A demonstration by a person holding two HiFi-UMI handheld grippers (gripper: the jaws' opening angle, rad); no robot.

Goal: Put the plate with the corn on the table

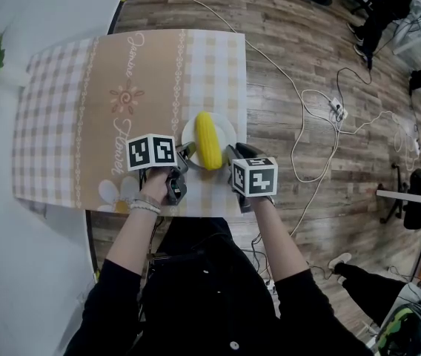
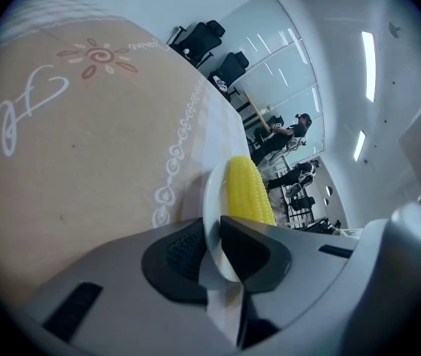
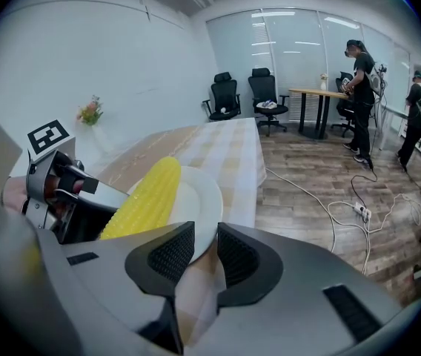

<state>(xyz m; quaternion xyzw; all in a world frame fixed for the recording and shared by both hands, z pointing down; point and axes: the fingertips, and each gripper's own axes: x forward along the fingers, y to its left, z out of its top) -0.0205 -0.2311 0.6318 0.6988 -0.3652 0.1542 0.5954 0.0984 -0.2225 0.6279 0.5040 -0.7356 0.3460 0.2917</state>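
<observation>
1. Plate with the corn on it sits on the table, close to the edge nearest the person.
2. Left tongs are at its left rim, jaws a little apart, rim between them but not squeezed.
3. Right tongs, same deal on the right rim: narrow gap, no clamp.

Smooth, glossy white plate holding a corn cob with bumpy, faintly shiny yellow kernels. A matt checked cloth covers the bench. Right of the bench, the floor is grainy wood planks. The left hand-held gripper and right hand-held gripper are matt grey plastic with ribbed black pads.
</observation>
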